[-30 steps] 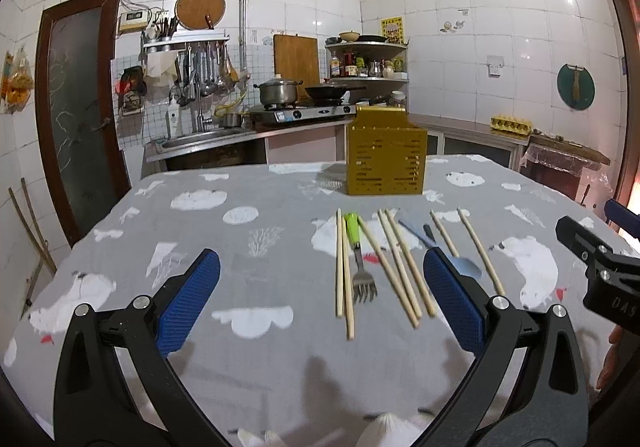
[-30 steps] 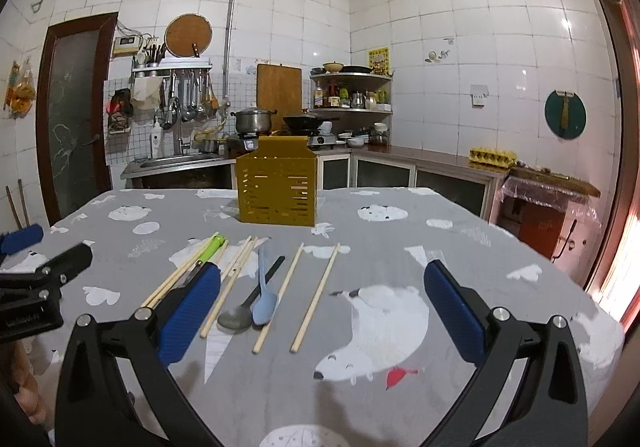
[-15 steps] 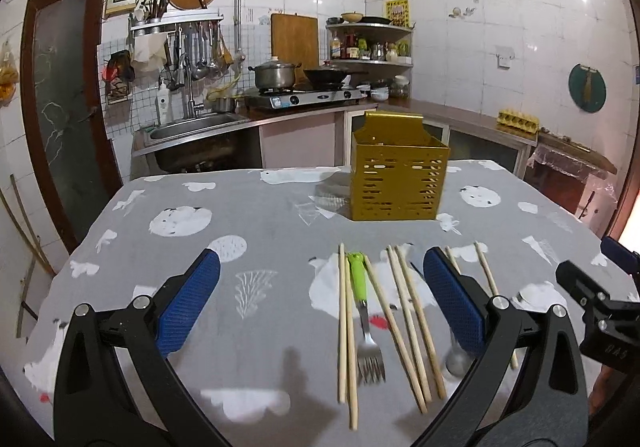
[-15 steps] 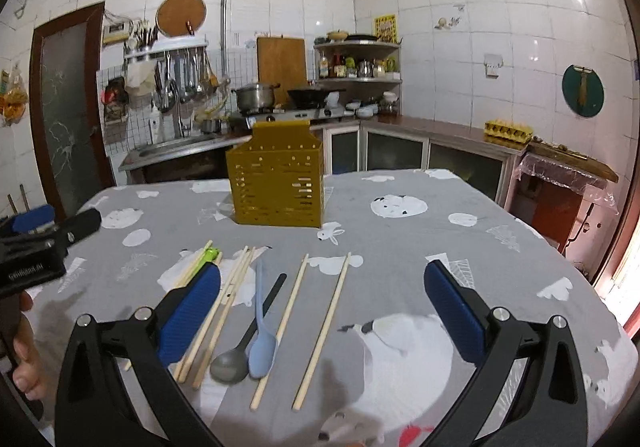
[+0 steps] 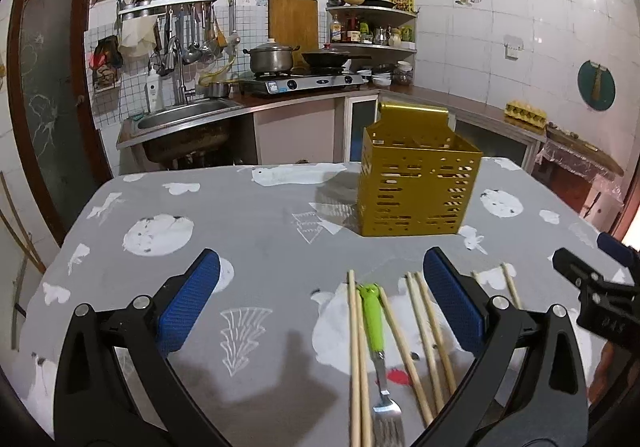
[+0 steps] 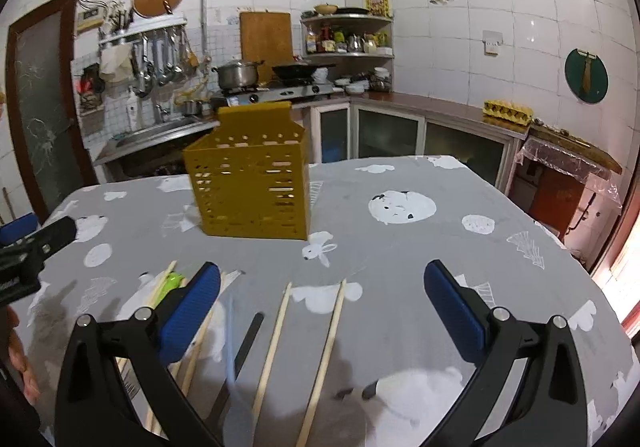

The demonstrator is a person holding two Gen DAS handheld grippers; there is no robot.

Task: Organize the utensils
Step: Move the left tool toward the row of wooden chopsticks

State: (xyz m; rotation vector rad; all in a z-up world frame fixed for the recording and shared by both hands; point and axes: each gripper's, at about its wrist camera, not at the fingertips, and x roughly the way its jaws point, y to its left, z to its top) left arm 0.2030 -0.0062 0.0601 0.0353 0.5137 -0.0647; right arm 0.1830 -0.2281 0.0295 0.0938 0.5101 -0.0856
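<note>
A yellow perforated utensil holder (image 5: pixel 416 191) (image 6: pixel 250 193) stands upright mid-table. In front of it lie several wooden chopsticks (image 5: pixel 354 359) (image 6: pixel 276 347), a green-handled fork (image 5: pixel 376 343) and, in the right wrist view, a blue spoon (image 6: pixel 232 351) beside a black-handled one (image 6: pixel 244 343). My left gripper (image 5: pixel 320 299) hangs open over the table, its right pad (image 5: pixel 452 303) above the chopsticks. My right gripper (image 6: pixel 322 303) is open too, low over two separate chopsticks (image 6: pixel 326 351). Neither holds anything.
The table wears a grey cloth with white animal prints (image 5: pixel 248 231). Behind it are a sink (image 5: pixel 184 119), a stove with a pot (image 5: pixel 272 59) and counters. The other gripper's tip shows at each view's edge (image 5: pixel 592 291) (image 6: pixel 36 247).
Both grippers have moved forward and lower toward the utensils; the holder looms larger and the utensils now lie right under the fingers. Both stay open.
</note>
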